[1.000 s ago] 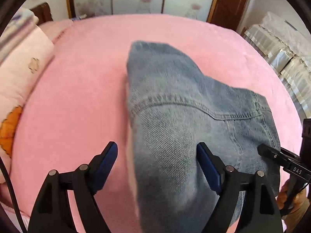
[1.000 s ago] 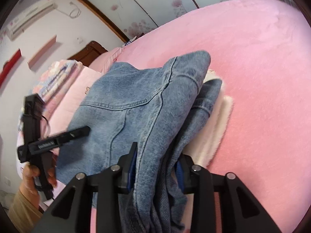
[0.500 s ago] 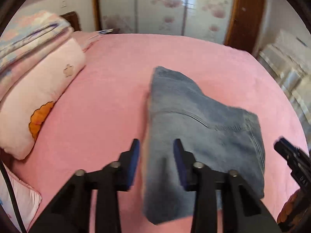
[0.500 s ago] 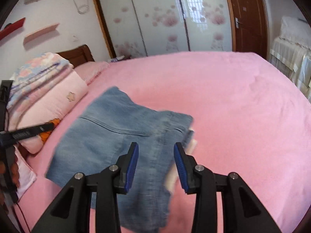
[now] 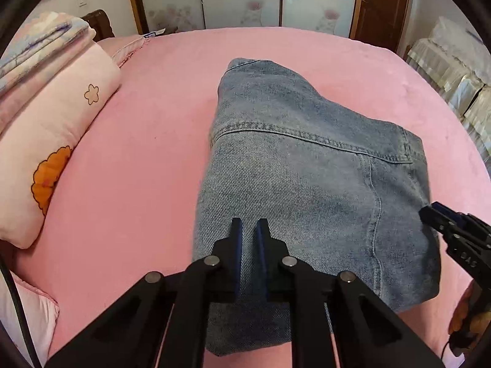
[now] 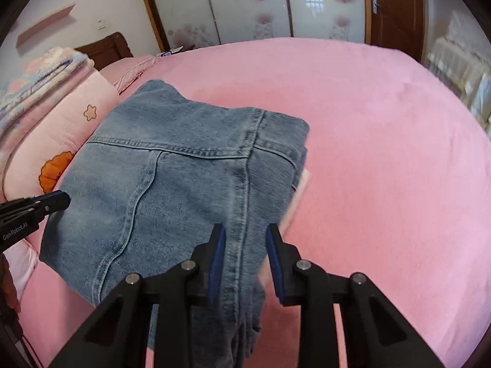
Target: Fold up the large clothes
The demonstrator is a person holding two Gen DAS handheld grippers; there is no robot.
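Pink bedspread (image 5: 129, 168) carries folded blue denim jeans (image 5: 307, 184); left gripper (image 5: 249, 230) nearly clenched, right gripper (image 6: 245, 236) parted, both empty. Nudging could undo the folds.

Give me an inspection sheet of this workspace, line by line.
Surface: pink bed cover, smooth where it shows.
Job's things: denim garment lies folded in layers; a pale lining edge shows at its right side.
Clutter: pink pillow with folded quilts stacked on it, left of the garment.
Grippers: left gripper nearly closed over the near edge of the denim; right gripper part open, astride a seam.
Cables: black cable at the left edge.
Surroundings: floral sliding doors, wooden door.
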